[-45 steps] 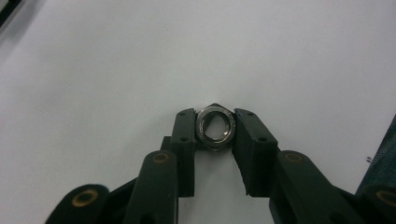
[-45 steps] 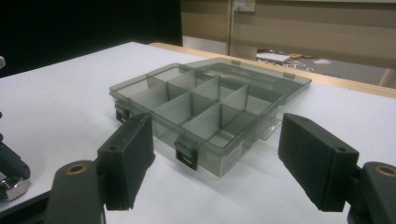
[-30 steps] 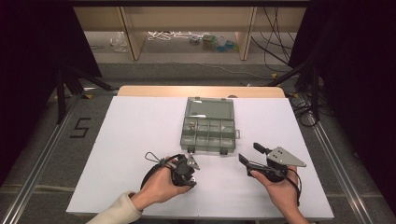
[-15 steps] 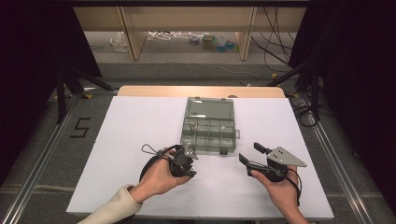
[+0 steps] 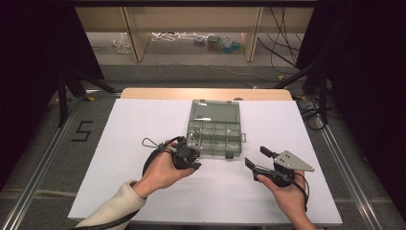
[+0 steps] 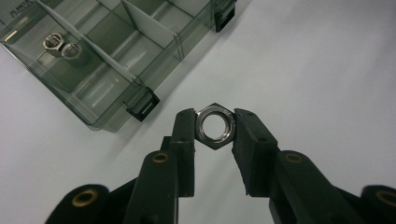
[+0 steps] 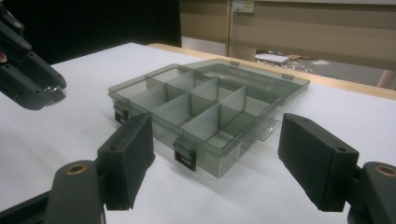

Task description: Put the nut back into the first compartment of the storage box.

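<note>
Over the last second the left gripper has been carried forward to the near left corner of the compartment box, its jaws closed on a hex nut held between their tips, above the counter just short of the box; a drop-in seems imminent. The right gripper is kept wide open, empty, the box ahead.

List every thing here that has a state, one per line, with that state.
Box: open, lid laid flat behind it, front latches undone.
Nut: held between the jaws of the left tool, above the table beside the box.
Two nuts: lying in one box compartment.
Left tool: shut on the nut.
Right tool: open, holding nothing, facing the box.
</note>
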`<control>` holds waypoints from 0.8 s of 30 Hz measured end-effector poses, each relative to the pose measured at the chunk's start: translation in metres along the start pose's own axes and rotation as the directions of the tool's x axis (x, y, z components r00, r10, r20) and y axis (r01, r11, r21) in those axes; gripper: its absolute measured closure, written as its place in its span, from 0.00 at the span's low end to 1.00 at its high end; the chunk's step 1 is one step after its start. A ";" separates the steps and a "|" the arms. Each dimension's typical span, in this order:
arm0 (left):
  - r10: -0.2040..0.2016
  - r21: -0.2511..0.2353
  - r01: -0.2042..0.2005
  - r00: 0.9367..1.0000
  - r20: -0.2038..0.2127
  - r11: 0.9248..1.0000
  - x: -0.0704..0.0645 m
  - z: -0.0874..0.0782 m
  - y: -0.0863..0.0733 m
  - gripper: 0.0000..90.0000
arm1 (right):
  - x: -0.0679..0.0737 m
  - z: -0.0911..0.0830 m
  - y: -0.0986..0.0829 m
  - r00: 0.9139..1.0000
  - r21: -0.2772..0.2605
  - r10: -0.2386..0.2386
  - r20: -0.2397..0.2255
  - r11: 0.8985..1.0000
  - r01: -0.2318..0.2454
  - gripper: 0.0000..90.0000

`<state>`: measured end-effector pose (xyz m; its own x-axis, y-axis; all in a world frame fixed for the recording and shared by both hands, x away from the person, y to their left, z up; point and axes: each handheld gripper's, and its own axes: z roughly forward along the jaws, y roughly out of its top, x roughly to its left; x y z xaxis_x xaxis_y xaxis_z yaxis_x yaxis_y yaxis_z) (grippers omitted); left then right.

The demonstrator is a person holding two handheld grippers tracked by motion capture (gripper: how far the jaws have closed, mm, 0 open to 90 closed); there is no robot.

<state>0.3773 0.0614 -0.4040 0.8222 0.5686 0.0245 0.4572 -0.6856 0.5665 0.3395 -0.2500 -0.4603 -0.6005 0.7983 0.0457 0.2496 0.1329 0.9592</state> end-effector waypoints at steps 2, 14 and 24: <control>0.025 -0.012 -0.025 0.999 -0.022 1.000 0.005 -0.001 0.003 0.78 | 0.000 0.000 0.000 1.000 0.000 0.000 0.000 1.000 0.000 0.30; 0.020 -0.024 -0.021 0.999 -0.043 0.999 0.020 0.001 0.013 0.78 | 0.000 0.000 0.000 1.000 0.002 -0.001 0.000 1.000 0.001 0.30; -0.007 -0.040 0.005 0.998 -0.066 0.999 0.035 0.001 0.019 0.78 | -0.001 -0.001 0.000 1.000 0.000 -0.006 0.007 1.000 0.006 0.30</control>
<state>0.4150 0.0673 -0.3930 0.7948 0.6023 0.0747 0.4470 -0.6641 0.5993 0.3395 -0.2509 -0.4602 -0.5968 0.8015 0.0381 0.2464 0.1379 0.9593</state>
